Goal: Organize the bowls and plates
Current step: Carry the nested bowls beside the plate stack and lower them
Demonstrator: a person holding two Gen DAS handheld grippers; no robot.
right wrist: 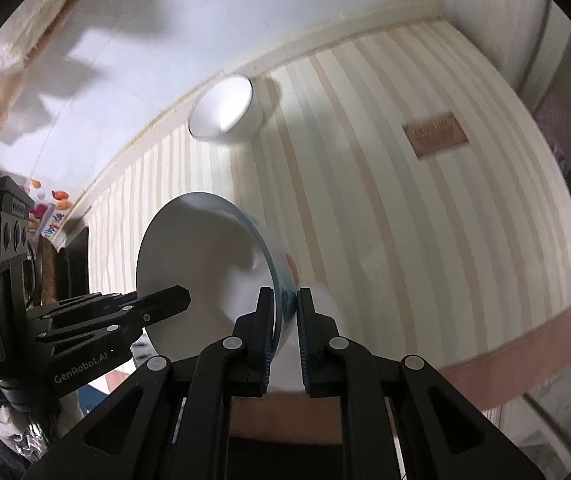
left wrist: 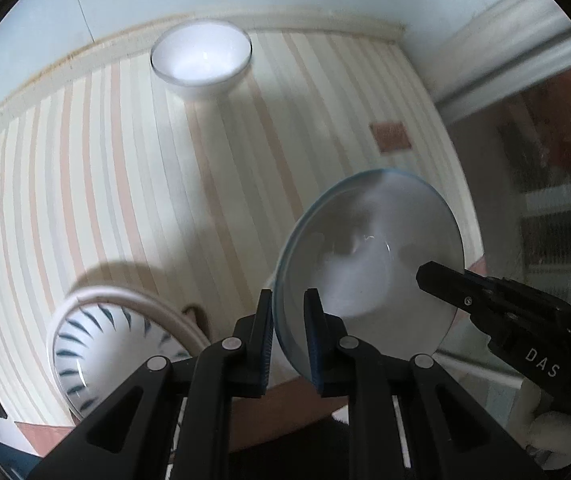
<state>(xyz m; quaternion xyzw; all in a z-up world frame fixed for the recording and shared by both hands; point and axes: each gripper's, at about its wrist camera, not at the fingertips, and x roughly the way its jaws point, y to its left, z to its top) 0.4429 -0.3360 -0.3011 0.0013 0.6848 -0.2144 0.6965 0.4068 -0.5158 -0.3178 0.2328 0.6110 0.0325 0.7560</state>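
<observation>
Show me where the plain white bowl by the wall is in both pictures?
Left wrist view: the white bowl sits top centre, at the far edge of the striped cloth.
Right wrist view: the white bowl is upper left of centre, again by the wall.
Shared landmark: the brown label on the cloth, to the right of the bowl in both.

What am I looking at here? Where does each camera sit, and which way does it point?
Left wrist: rides on the left claw and looks forward along it at the tilted bowl, whose rim the claw pinches. The right claw enters from the right.
Right wrist: rides on the right claw and looks forward at the tilted bowl from its opposite rim. The left claw enters from the left.
Shared: the tilted bowl, the white bowl near the wall, and the striped tablecloth.
</observation>
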